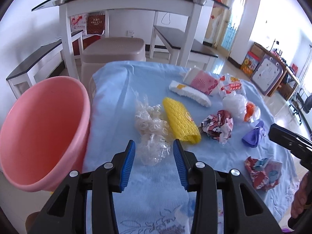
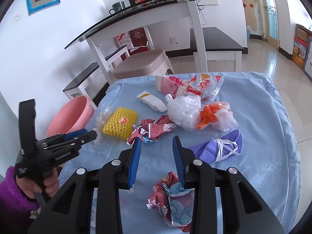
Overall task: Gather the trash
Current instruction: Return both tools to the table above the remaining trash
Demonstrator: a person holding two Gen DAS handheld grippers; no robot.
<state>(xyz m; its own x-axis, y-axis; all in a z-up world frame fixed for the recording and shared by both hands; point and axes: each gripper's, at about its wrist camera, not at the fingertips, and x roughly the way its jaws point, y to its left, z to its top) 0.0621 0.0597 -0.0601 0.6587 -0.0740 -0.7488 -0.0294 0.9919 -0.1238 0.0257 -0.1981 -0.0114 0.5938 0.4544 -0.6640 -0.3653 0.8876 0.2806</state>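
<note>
Trash is scattered all over a light blue cloth w/ a pink basin at its left edge. The left gripper is wide open, blue pads either side of a crumpled clear plastic wrap, not squeezing it. Just beside that is a yellow foam net w/ a sticker. The right gripper is open too, holding nothing, over a crumpled red/blue printed paper. A purple mask lies near its right finger.
</note>
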